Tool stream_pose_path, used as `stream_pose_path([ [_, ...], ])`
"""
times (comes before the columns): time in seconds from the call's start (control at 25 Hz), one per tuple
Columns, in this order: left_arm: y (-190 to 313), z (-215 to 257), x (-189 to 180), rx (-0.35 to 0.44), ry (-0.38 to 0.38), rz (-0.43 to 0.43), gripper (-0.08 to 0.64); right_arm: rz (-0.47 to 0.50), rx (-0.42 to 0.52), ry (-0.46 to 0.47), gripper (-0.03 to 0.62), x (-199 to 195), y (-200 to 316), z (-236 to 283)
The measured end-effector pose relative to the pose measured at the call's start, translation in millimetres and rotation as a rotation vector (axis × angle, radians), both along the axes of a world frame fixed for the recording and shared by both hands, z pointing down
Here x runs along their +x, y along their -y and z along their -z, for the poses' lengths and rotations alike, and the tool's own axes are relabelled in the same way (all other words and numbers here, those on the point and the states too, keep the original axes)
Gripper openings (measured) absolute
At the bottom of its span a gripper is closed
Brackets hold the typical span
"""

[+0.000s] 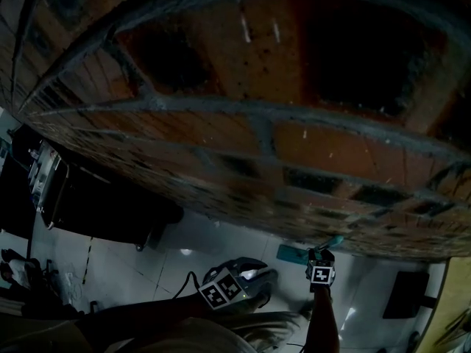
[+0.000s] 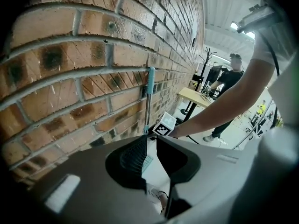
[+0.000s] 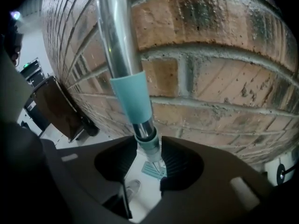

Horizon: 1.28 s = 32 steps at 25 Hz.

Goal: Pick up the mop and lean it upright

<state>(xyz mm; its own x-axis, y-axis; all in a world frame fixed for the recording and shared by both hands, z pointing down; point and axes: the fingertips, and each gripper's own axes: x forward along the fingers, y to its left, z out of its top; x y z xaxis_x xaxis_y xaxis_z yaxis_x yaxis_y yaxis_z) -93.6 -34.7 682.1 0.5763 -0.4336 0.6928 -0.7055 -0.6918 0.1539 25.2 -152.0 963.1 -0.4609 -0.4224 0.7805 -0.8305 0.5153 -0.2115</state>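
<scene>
Clamped the right gripper (image 3: 149, 157) on the mop handle (image 3: 128, 85), upright toward twelve o'clock beside the brick wall (image 3: 210, 55), with the left gripper (image 2: 150, 141) spread empty; probably needed a slow settle onto the bricks before release.

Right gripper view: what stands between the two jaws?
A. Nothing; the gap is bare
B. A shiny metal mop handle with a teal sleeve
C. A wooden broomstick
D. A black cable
B: the mop handle, shiny metal with a teal sleeve, runs down between the jaws of the right gripper, which close on it, in front of the brick wall.
</scene>
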Motion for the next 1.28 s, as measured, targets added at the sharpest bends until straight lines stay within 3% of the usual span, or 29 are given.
stream_pose_path([
  [0.64, 3.0, 7.9, -0.4, 0.017, 0.003, -0.009, 0.086, -0.051, 0.036, -0.043, 0.127, 18.9, -15.3, 7.4],
  [1.28, 6.5, 30.4, -0.7, 0.062, -0.056, -0.015, 0.086, -0.056, 0.123, -0.022, 0.127, 23.8, -37.2, 97.5],
])
